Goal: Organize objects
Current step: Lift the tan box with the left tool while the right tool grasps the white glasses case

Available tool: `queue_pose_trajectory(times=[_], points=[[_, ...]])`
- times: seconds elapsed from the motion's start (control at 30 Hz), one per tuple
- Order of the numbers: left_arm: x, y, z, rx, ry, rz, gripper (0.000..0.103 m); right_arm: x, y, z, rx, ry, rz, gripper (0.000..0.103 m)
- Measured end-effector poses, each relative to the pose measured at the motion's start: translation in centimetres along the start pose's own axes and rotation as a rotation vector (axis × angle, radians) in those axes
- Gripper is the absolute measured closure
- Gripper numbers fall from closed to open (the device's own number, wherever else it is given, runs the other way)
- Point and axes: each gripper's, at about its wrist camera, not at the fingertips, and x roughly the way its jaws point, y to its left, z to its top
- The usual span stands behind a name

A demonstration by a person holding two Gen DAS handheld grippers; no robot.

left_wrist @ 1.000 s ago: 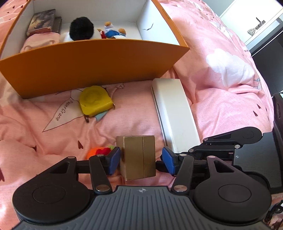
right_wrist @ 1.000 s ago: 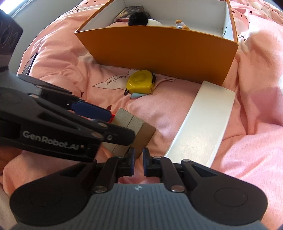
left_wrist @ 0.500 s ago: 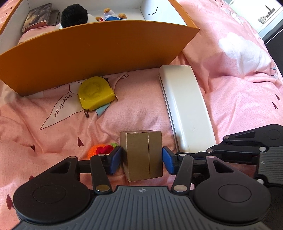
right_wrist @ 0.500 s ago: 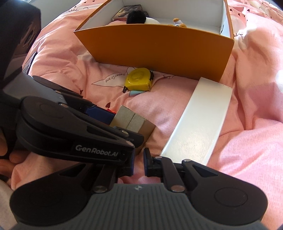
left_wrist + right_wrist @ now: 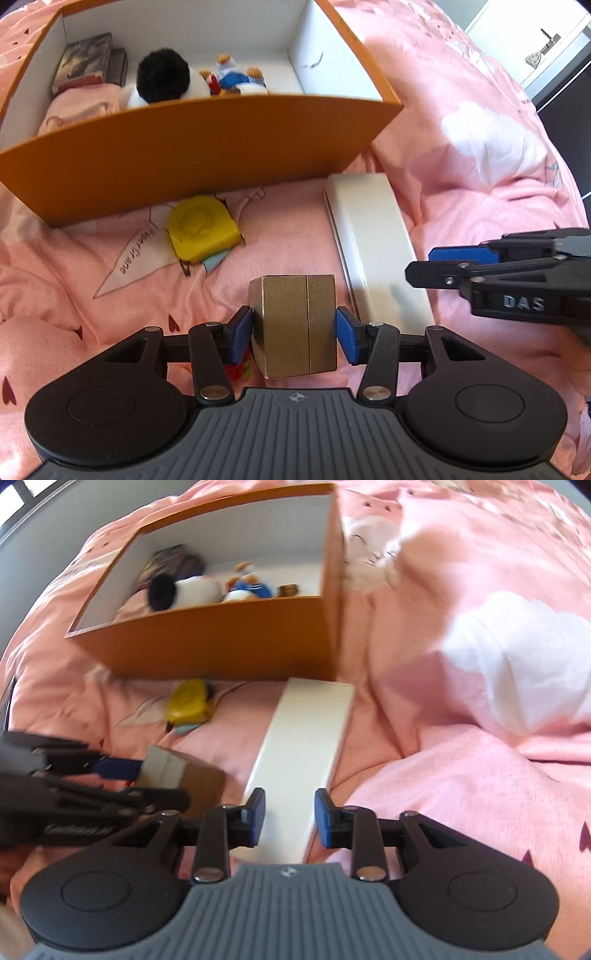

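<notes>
**The Little Brown Box Was Caught Between Two Blue Pads**

The left gripper had been closing in, and a small brown box sat between its blue pads. Both pads looked pressed on its sides, so it was pinching the box. The box rested on the pink blanket, near the long white box and not far from the yellow tape measure.

The right gripper had just been opening. Its pads stood apart with nothing pinched between them. It hung over the near end of the long white box.

The big orange box stood behind, with a plush toy and books already inside. The brown box probably belonged in there too.

The brown box looked like cardboard, so it was likely light and stiff. Its sides were flat, so the pads had a good place to hold. A hard squeeze could dent it. The blanket was soft and bumpy, so things could tip on it. The long white box looked smooth and maybe slippery. It would be best grabbed across its narrow width.
</notes>
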Motion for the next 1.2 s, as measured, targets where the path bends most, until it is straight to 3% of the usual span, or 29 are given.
queue_pose_trajectory(times=[0.17, 0.37, 0.6, 0.8, 0.87, 0.93, 1.03, 1.13, 1.2], points=[[-0.1, 0.6, 1.2, -0.015, -0.026, 0.002, 0.048, 2.5, -1.5, 0.9, 0.065, 0.071, 0.003, 0.066], [0.1, 1.3, 2.0, -0.039, -0.035, 0.008, 0.048, 4.5, -2.8, 1.2, 0.169, 0.111, 0.111, 0.055], [-0.5, 2.7, 2.4, -0.067, -0.048, 0.017, 0.048, 2.9, -0.1, 1.6, 0.071, 0.059, 0.084, 0.076], [-0.9, 4.0, 2.2, -0.097, -0.060, 0.033, 0.048, 2.5, 2.5, 2.2, 0.004, 0.037, 0.137, 0.079], [-1.1, 4.5, 2.1, -0.108, -0.062, 0.045, 0.048, 3.2, 2.9, 2.4, 0.019, 0.062, 0.191, 0.086], [-1.2, 5.0, 2.0, -0.119, -0.063, 0.050, 0.048, 4.0, 3.4, 2.5, 0.028, 0.088, 0.215, 0.086], [-1.2, 5.7, 1.9, -0.133, -0.063, 0.055, 0.048, 4.2, 4.0, 2.6, 0.015, 0.080, 0.176, 0.079], [-1.3, 6.3, 1.9, -0.152, -0.066, 0.053, 0.048, 4.7, 3.7, 3.1, 0.071, 0.082, 0.187, 0.059], [-1.4, 6.6, 1.8, -0.160, -0.074, 0.059, 0.048, 5.3, 3.9, 3.4, 0.086, 0.098, 0.175, 0.055]])
